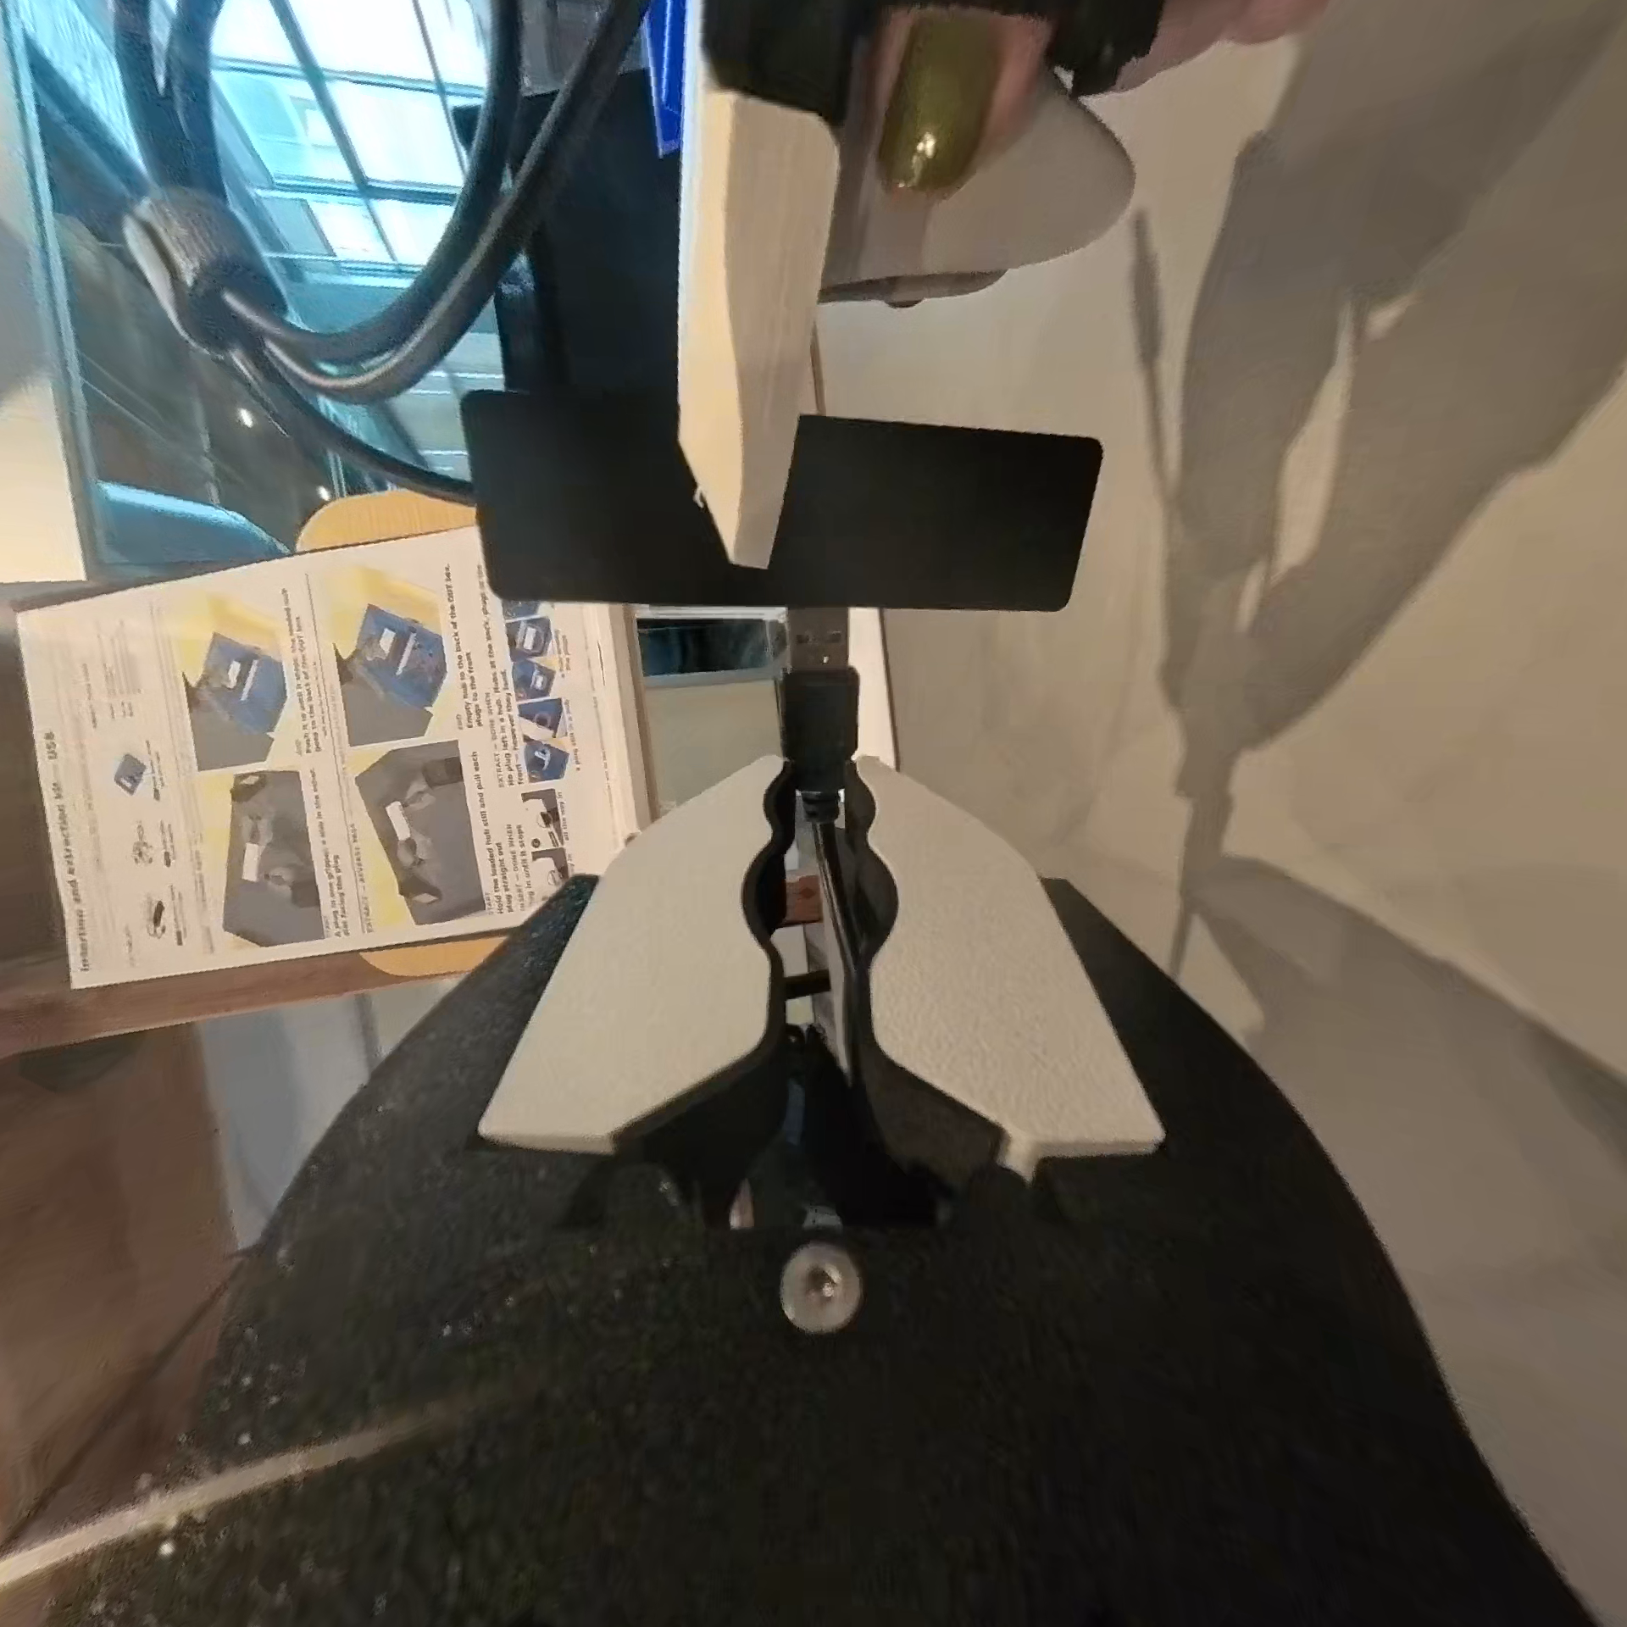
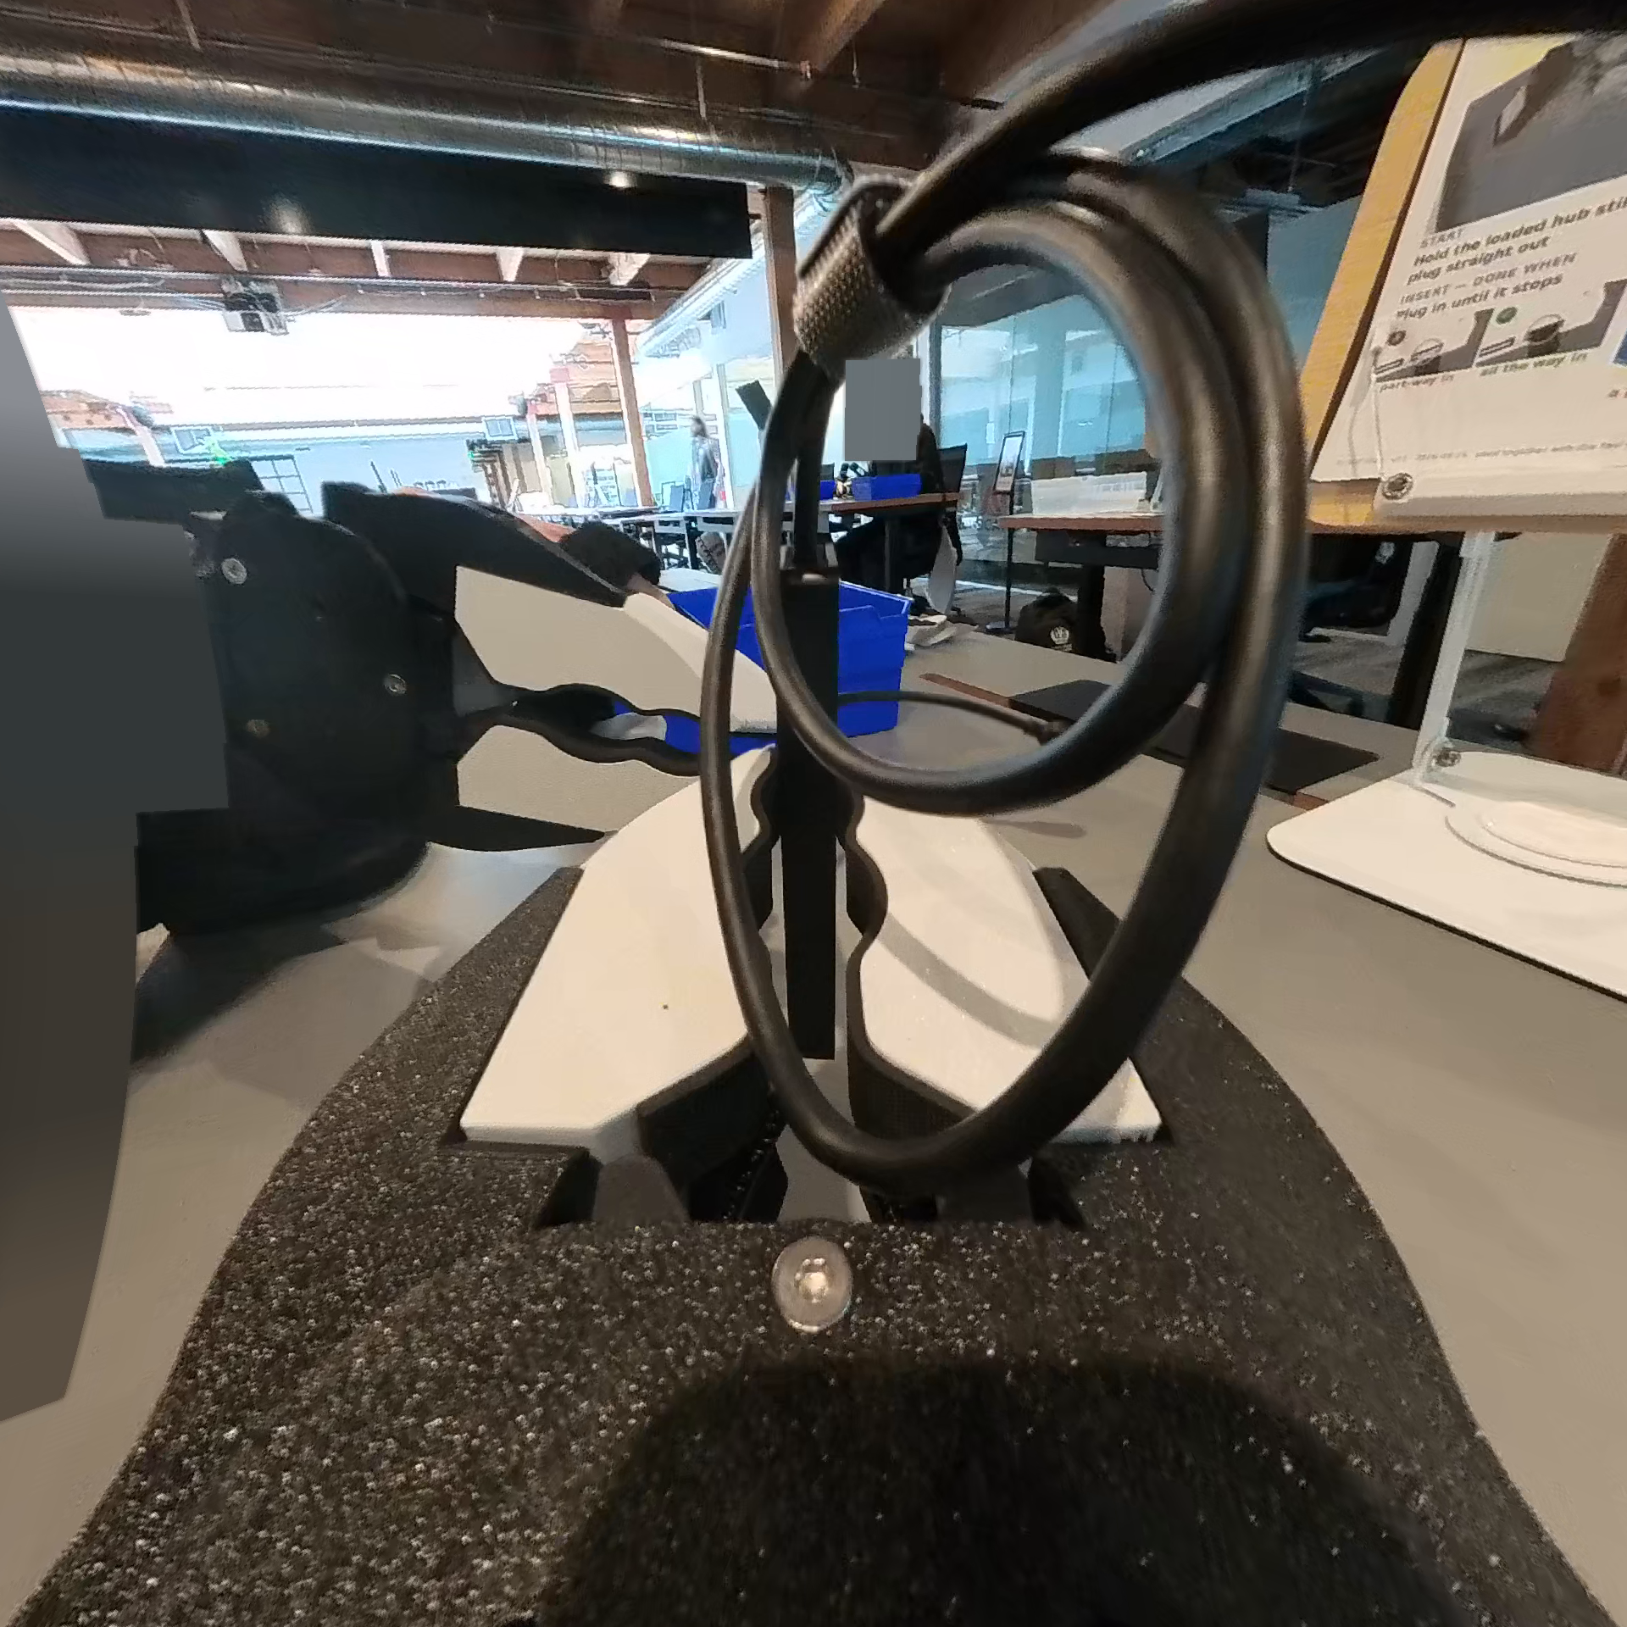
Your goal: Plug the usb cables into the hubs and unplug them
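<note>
Left wrist view: left gripper (image 1: 814,784), closed on the black USB plug (image 1: 817,704), points its metal tip lengthwise at the flat black hub (image 1: 933,519), clamped by the right gripper (image 2: 806,792).

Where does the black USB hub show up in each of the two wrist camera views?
Left wrist view: the black hub lies as a wide flat bar just above centre, clamped by the right gripper, with the USB plug at its lower edge.
Right wrist view: the hub stands edge-on, a thin upright strip at centre.
Shared landmark: the instruction sheet.
</note>
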The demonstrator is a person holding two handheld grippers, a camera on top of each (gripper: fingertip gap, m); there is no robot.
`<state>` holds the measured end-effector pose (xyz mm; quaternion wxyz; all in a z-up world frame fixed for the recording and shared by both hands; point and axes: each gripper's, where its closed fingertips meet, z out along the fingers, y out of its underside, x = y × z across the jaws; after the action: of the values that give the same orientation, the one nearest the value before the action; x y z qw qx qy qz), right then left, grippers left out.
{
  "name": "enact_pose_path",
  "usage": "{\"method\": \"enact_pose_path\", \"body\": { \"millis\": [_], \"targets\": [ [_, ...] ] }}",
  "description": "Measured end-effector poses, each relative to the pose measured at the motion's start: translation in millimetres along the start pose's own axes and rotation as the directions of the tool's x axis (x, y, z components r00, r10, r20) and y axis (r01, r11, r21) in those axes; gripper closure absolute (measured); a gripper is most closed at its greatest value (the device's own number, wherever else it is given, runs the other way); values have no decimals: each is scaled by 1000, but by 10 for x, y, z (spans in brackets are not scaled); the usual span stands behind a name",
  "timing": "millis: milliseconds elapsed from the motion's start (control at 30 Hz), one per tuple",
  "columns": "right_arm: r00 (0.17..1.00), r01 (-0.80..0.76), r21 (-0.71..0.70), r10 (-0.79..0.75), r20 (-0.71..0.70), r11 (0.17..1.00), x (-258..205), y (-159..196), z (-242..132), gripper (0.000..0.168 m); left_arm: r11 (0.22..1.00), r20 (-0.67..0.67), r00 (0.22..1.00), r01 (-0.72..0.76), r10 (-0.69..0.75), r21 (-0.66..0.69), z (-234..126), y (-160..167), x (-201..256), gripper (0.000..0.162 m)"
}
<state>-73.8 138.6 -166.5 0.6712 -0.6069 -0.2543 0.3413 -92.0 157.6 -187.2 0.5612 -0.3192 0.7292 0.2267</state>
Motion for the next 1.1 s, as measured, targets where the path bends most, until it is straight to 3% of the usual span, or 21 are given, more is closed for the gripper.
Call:
{"method": "enact_pose_path", "body": {
  "millis": [233, 467, 900, 1100],
  "targets": [
    [999, -9, 9, 9, 39, 1000, -39, 21, -15, 157, 997, 16, 997, -74, 74, -18, -9, -4, 3, 152],
    [1000, -7, 18, 7, -8, 1000, 35, 19, -79, 157, 996, 18, 996, -84, 84, -18, -12, -45, -2, 152],
    [993, -65, 79, 57, 104, 995, -51, -45, -195, 157, 995, 38, 999, -41, 37, 92, -82, -128, -4, 153],
    [1000, -23, 89, 22, 17, 996, 42, -36, -187, 157, 986, 9, 996, 89, -91, 144, -99, -195, 11, 153]
  ]
}}
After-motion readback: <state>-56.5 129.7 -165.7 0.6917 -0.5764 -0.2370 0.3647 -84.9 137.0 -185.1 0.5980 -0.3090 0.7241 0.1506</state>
